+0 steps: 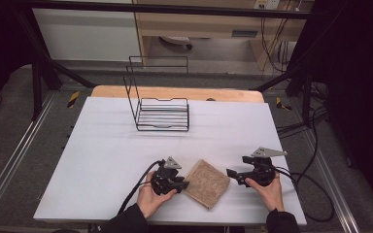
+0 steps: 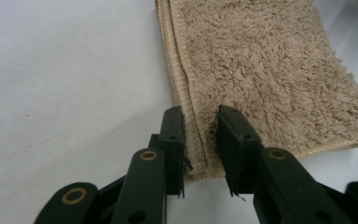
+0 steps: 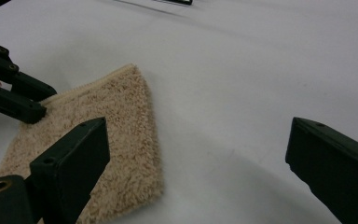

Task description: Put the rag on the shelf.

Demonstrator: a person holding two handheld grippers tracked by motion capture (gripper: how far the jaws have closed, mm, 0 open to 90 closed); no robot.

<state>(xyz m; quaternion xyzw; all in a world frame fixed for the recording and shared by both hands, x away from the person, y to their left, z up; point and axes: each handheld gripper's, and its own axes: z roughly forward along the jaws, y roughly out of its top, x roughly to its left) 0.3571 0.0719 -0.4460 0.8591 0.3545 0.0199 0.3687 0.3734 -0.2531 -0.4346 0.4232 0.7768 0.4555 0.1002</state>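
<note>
White covering is lying over the desk (image 1: 126, 160), whose wooden far edge is showing, with grey floor and black frame posts standing around it. Both forearms are coming in from the near edge, hands resting low on the desk. Toward the far side, a black wire rack (image 1: 161, 114) is standing with nothing in it. A folded tan towel (image 1: 207, 182) is lying flat between the hands. The left claw (image 2: 200, 137) is pinching the towel's hemmed edge, while the right claw (image 3: 196, 163) is hovering spread wide just beside the towel.
</note>
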